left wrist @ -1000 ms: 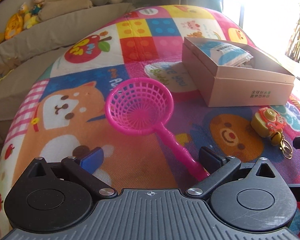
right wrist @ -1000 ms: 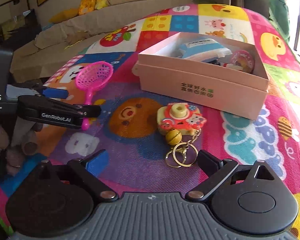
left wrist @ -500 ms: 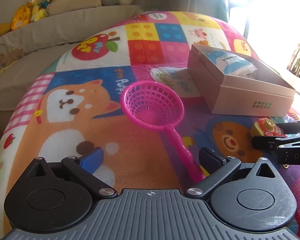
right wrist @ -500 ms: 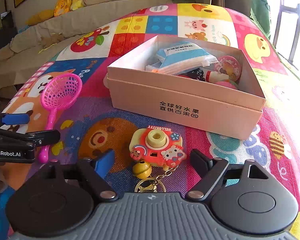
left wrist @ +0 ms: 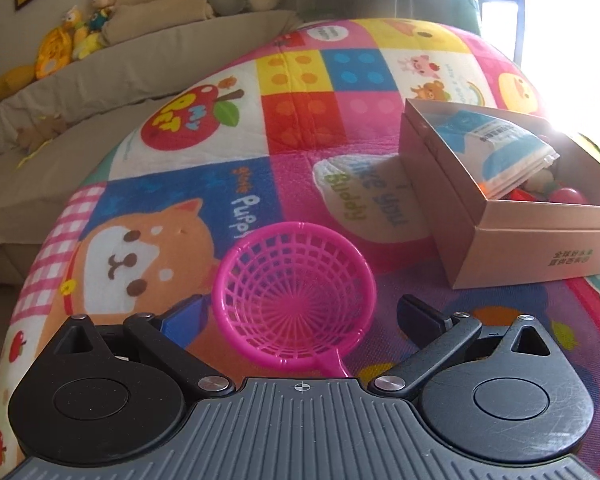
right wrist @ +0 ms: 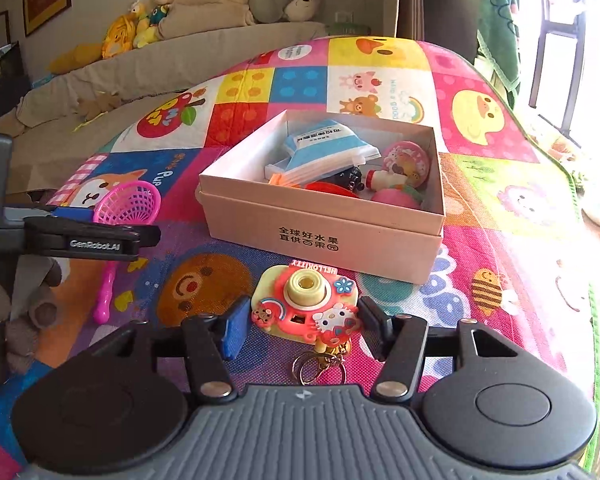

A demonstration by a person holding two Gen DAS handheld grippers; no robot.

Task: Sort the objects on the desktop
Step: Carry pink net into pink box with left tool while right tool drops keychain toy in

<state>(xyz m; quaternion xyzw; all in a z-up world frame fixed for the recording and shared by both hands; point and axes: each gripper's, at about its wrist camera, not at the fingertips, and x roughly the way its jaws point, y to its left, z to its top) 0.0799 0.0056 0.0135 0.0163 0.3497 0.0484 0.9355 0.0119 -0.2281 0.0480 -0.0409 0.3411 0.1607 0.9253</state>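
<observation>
Toy camera between closing right claw; net under the open left claw.

We find the toy camera [right wrist: 306, 304] between the right gripper [right wrist: 304, 326], jaws closing, pads not visibly pressing. We advise squeezing its sides, then lifting forward into the box [right wrist: 320, 236]. The left gripper [left wrist: 300, 312] straddles the pink net [left wrist: 294, 300].

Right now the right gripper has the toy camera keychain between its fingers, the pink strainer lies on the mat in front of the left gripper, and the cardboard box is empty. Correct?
Not quite. The cardboard box is not empty: the right wrist view shows a blue-and-white packet and small toys inside. The rest stands: toy camera keychain between the closing right gripper, pink strainer before the left gripper.
</observation>
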